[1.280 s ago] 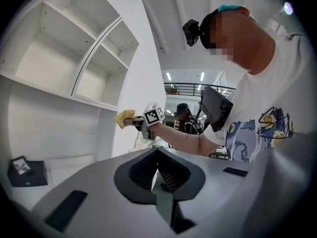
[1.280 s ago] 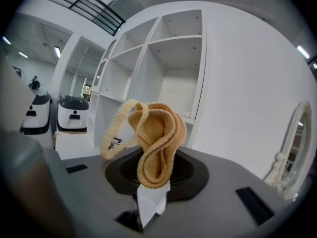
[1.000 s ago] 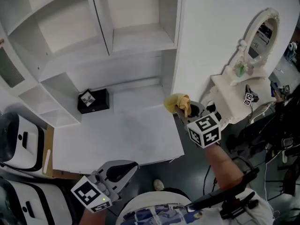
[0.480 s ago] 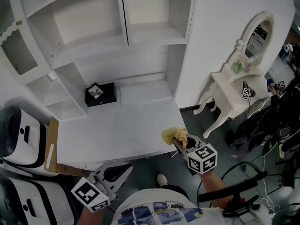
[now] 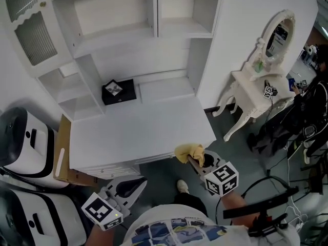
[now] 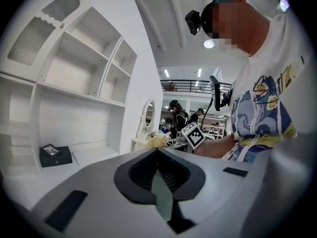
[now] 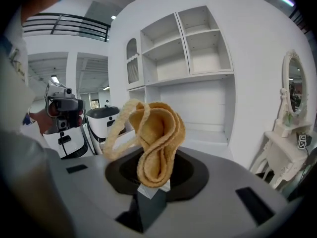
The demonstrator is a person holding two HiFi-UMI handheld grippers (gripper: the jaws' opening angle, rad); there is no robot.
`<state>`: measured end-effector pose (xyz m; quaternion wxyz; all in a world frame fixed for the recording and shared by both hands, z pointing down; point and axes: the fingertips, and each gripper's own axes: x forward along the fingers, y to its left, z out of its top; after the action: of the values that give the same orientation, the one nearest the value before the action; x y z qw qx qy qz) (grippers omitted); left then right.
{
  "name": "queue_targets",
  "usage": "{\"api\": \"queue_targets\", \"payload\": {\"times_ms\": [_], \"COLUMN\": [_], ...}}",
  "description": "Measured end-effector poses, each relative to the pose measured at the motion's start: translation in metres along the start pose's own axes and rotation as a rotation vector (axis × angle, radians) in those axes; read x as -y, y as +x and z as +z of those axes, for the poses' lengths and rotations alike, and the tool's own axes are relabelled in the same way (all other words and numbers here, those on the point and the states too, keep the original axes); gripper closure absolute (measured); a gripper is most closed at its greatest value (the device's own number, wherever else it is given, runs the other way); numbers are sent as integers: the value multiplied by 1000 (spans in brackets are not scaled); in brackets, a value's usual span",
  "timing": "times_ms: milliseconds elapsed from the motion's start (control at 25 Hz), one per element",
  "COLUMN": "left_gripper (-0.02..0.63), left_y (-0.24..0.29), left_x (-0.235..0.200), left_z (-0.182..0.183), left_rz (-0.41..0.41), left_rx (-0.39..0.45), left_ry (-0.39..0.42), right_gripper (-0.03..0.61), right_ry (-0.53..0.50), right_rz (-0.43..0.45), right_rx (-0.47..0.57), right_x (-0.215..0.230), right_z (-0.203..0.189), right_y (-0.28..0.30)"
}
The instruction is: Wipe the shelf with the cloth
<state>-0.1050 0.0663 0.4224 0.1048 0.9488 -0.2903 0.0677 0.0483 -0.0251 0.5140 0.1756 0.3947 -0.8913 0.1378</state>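
A folded yellow cloth (image 5: 188,152) sticks up from my right gripper (image 5: 196,160), which is shut on it just off the front right corner of the white shelf unit's broad lower surface (image 5: 138,132). In the right gripper view the cloth (image 7: 153,143) fills the middle, bunched between the jaws. My left gripper (image 5: 134,186) is low at the front left, below the shelf's front edge, jaws closed with nothing in them (image 6: 163,192). The upper shelves (image 5: 128,14) stand empty.
A small black box (image 5: 119,90) sits at the back of the lower surface. A white dressing table with an oval mirror (image 5: 261,76) stands to the right. White and black machines (image 5: 23,152) stand at the left. Other people (image 6: 178,115) stand farther back.
The right gripper with the cloth has drawn back from the shelf's right side to below its front right corner. The view has pulled back from the shelf. The left gripper stays low.
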Motion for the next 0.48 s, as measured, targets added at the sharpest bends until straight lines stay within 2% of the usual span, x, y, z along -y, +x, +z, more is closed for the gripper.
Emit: {"api": "queue_targets", "payload": {"times_ms": [240,480], "left_gripper": [600,600], "left_y": [-29,-39], "left_x": [17,23], "left_z": [-17,-21], "left_rz": [-6,-11], "left_rx": [-1,7], "left_ry": [0,-7], "right_gripper": [476,476], "right_ry": [-4,-36], "right_rz": [19,37], "right_rx": [4,-1], "right_x": [-46,-67], "right_z": [-12,-13], "right_y": [-12,-17]}}
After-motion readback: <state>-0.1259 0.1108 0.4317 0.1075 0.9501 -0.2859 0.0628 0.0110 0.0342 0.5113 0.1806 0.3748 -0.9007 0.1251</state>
